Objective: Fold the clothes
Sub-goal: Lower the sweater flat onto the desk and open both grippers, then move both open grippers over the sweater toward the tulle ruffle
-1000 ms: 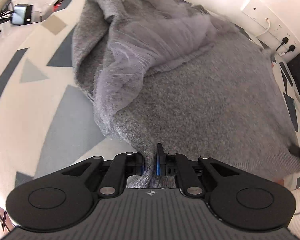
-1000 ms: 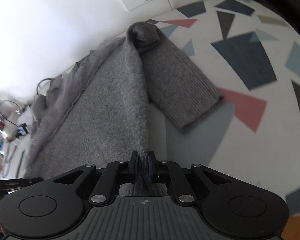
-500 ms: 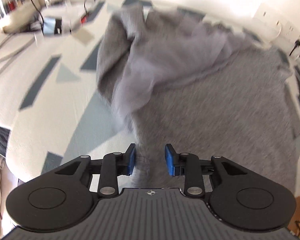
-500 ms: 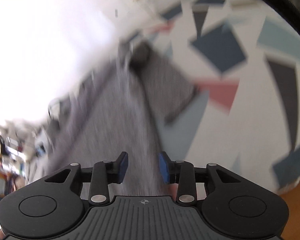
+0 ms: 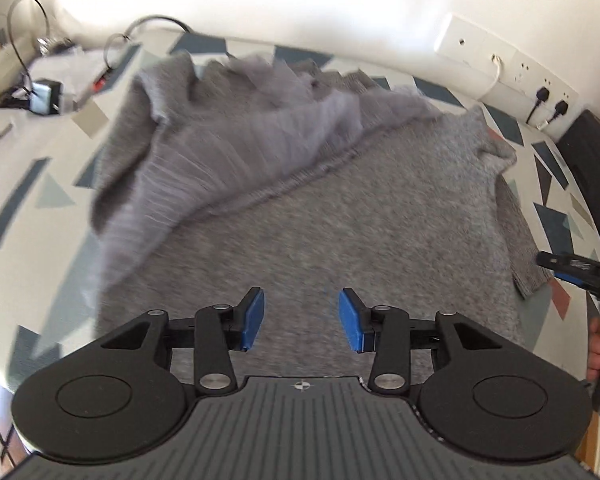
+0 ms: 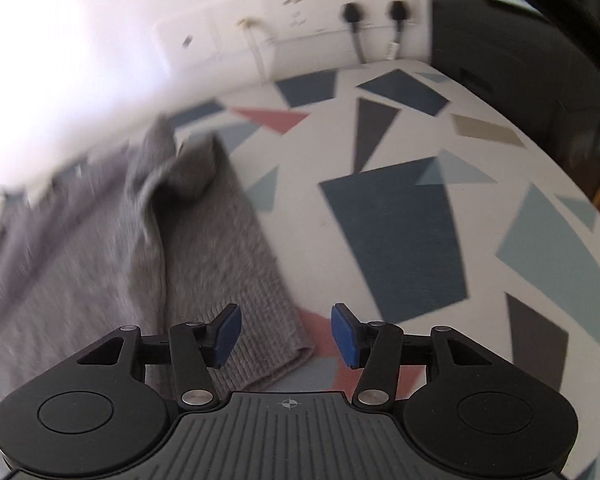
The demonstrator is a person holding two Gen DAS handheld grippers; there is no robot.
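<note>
A grey knitted sweater point(image 5: 380, 216) lies spread across the patterned cloth point(image 6: 400, 240) of the table, with a band of sheer pleated tulle point(image 5: 236, 152) bunched over its far left part and one sleeve point(image 6: 224, 264) lying down its right side, the ribbed cuff nearest the right hand. The left gripper point(image 5: 301, 316) hovers over the near middle of the knit, its blue jaws opening with nothing pinched between them, only fabric beneath. The right gripper point(image 6: 286, 336) hangs above the sleeve's cuff and the bare cloth just beside it, its jaws likewise opening and empty. The step in hand looks like picking new holds for the next fold. To do it well, I would say the right hand should come down squarely on the cuff and take both layers of the rib, not just the top, while the left pins or lifts the body edge so the knit does not drag. The tulle looks slippery and will likely slide, so it needs smoothing first.
</note>
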